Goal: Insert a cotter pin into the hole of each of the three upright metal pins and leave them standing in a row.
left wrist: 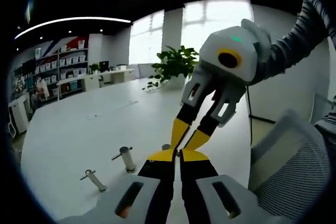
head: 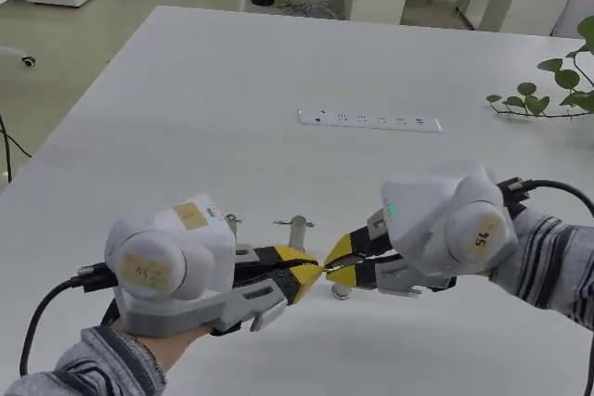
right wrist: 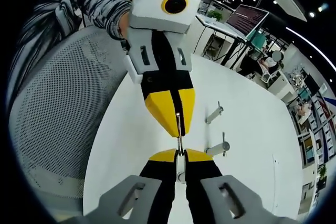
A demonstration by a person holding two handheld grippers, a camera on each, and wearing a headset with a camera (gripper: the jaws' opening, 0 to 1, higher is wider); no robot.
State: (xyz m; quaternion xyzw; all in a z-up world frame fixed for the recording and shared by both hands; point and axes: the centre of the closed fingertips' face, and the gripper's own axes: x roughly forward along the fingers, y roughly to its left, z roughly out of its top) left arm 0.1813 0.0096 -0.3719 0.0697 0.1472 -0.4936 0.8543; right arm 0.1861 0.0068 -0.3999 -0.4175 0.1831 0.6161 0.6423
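Final insertion, I judge: my left gripper pinches the cotter pin, right gripper clamps the pin; next, thread its hole.

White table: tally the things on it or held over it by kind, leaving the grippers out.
Silver metal pins: 3
Thin wire cotter pins: 3
White power strip: 1
Green leafy plant: 1
Total: 8

On the table, power strip lies beyond pins.
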